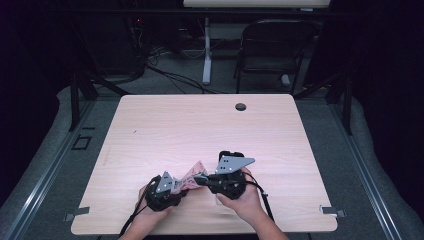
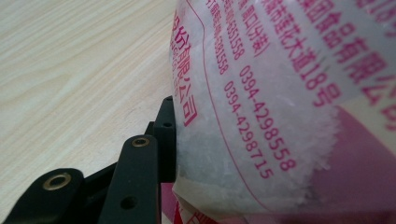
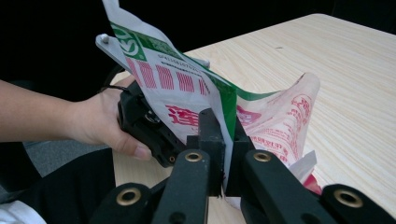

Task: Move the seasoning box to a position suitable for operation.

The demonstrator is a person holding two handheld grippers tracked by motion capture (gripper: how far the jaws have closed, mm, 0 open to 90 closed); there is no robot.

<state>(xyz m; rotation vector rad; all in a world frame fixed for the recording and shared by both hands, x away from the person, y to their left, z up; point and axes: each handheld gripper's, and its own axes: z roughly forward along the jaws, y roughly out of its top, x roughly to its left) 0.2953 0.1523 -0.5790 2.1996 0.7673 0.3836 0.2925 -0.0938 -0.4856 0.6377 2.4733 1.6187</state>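
Right tongs [image 3: 227, 154] clamped on bag [image 3: 275, 121]

The plastic bag [image 2: 280, 93] carried pink print: two phone numbers, "0394-4298558" and "0394-4298715", ran slantwise across its clear part, with another number ending in "558" above them. Lines of pink Chinese characters stood beside these, one ending in "18号". In the right gripper view the bag [image 3: 187, 88] showed large red characters and a green-and-white round logo, too creased to read.
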